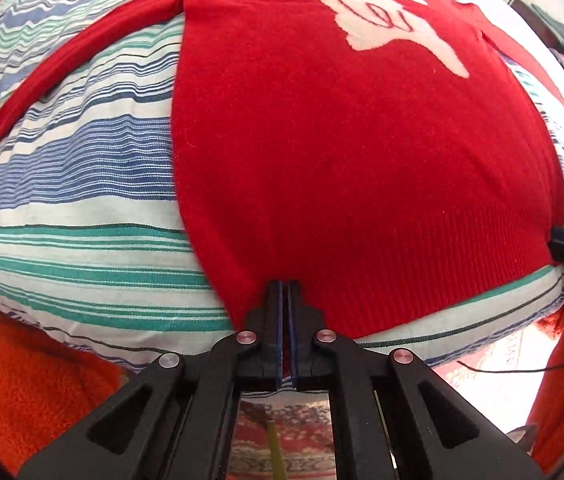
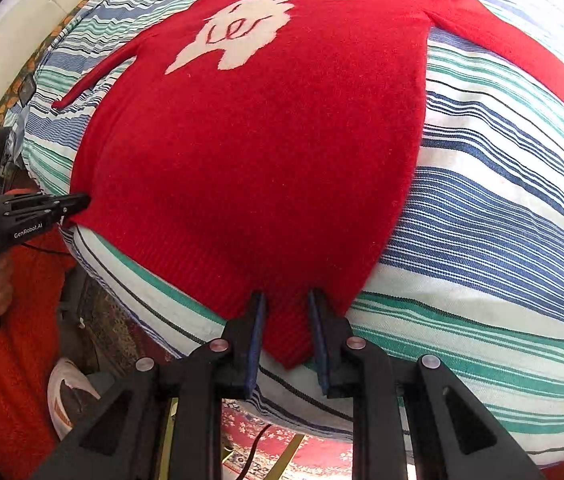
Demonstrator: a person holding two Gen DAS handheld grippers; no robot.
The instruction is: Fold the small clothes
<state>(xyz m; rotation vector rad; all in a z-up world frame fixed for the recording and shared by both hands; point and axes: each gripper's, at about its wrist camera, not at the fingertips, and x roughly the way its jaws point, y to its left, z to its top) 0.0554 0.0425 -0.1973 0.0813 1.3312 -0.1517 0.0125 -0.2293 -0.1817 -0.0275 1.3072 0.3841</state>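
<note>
Where left wrist view looked down, I saw my left claw [image 1: 285,286] pinched together on hem corner of red sweater [image 1: 342,152], spread flat on striped bedcover [image 1: 82,184]. Right wrist view: right claw [image 2: 285,300] apart, hem corner between fingers, pads not pressing.

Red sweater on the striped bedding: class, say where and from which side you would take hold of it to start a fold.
Grip the red sweater at its ribbed hem, one bottom corner per gripper, coming from the near edge of the striped bedding. It lies flat, front up, sleeves spread, hem nearest. The left gripper is shut on one corner; the right gripper straddles the other.
</note>
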